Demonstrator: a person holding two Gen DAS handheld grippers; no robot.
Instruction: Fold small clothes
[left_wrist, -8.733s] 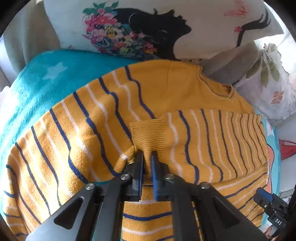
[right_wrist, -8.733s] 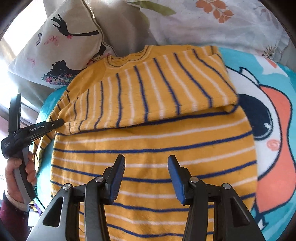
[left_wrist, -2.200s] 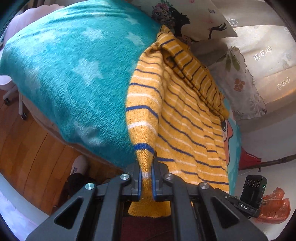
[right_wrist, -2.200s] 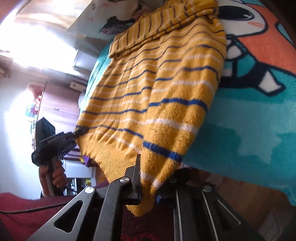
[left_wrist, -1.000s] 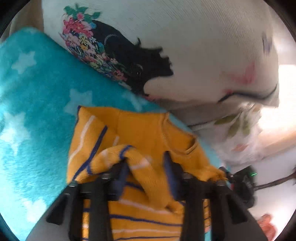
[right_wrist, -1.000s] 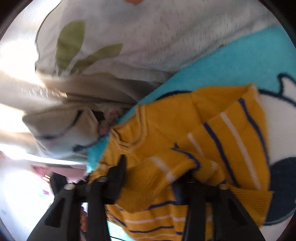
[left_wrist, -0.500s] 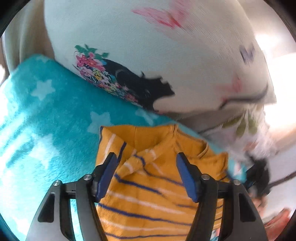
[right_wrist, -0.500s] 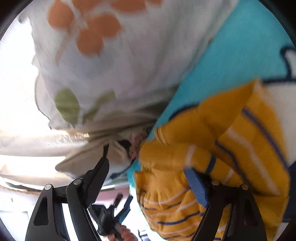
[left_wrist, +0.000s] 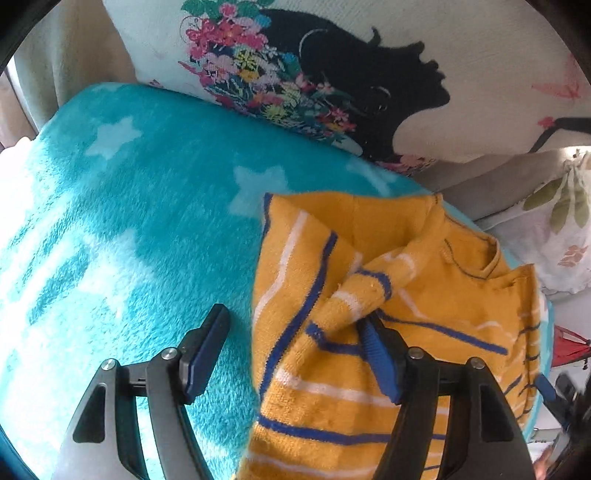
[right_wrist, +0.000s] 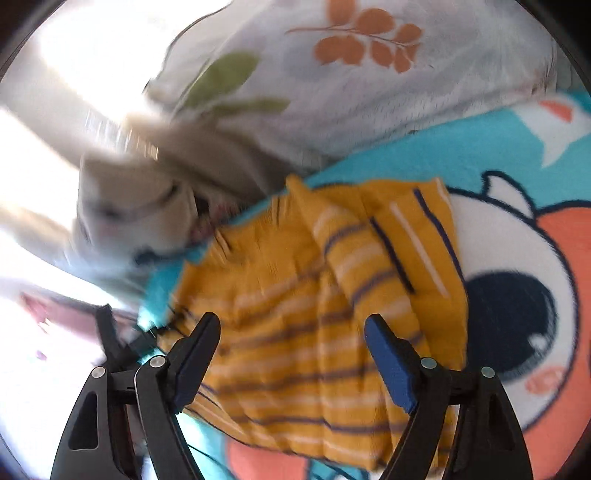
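Observation:
A yellow sweater (left_wrist: 369, 295) with blue and white stripes lies folded on the turquoise blanket (left_wrist: 129, 203), its hem brought up to the collar. My left gripper (left_wrist: 293, 350) hangs over its left edge with the jaws opening. One finger is above the blanket, and a bunched fold of hem rests by the other pad (left_wrist: 380, 358) without being pinched. In the blurred right wrist view the sweater (right_wrist: 295, 314) lies under my right gripper (right_wrist: 293, 358). Its jaws stand wide and are closing slightly, with nothing between the pads.
A pillow (left_wrist: 332, 74) printed with a black silhouette and flowers leans at the back. A leaf-print pillow (right_wrist: 369, 74) sits beside it. The blanket's cartoon print (right_wrist: 535, 295) spreads to the sweater's right. A dark tool shape (right_wrist: 110, 339) shows at the left.
Both grippers have let go of the hem and spread their jaws. The hem now lies near the collar. The right gripper has pulled back and up from the sweater.

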